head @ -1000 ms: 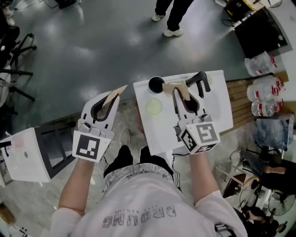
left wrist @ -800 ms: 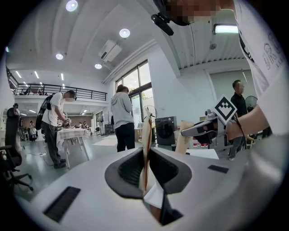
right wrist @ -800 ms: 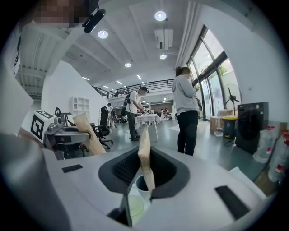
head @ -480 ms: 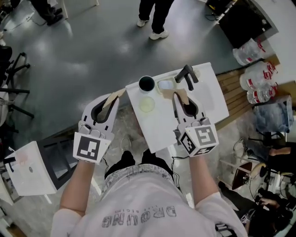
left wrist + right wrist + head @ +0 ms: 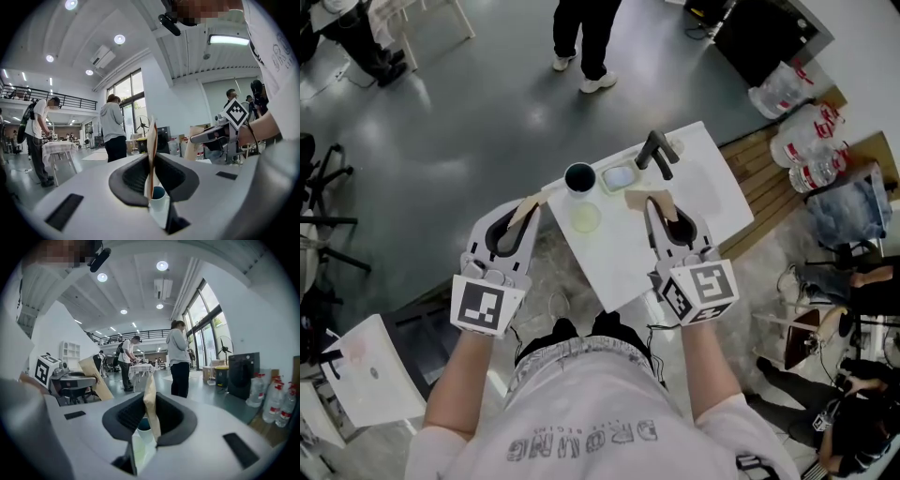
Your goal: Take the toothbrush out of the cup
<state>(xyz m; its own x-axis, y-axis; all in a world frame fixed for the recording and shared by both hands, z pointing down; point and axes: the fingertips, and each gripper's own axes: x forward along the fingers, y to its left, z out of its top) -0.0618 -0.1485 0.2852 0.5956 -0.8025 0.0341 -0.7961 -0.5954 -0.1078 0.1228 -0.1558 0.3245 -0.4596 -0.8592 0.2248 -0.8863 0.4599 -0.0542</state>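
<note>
Grippers both pressed shut on nothing: white left gripper (image 5: 528, 208) and white right gripper (image 5: 642, 199) have edged nearer, either side of the dark-mouthed white cup (image 5: 579, 177); no toothbrush discernible inside, extraction unstarted.

Table (image 5: 611, 264) bare nearside; cup (image 5: 579, 177) at far edge

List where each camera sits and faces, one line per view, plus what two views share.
Head view: on the person's head, facing steeply down at the white table; shows torso, forearms, left gripper, right gripper.
Left gripper view: on the left gripper, facing along its shut fingers toward the cup; right gripper shows at right.
Right gripper view: on the right gripper, facing along its shut fingers toward the cup; left gripper shows at left.
Shared: both gripper views see the cup and each other's gripper.
</note>
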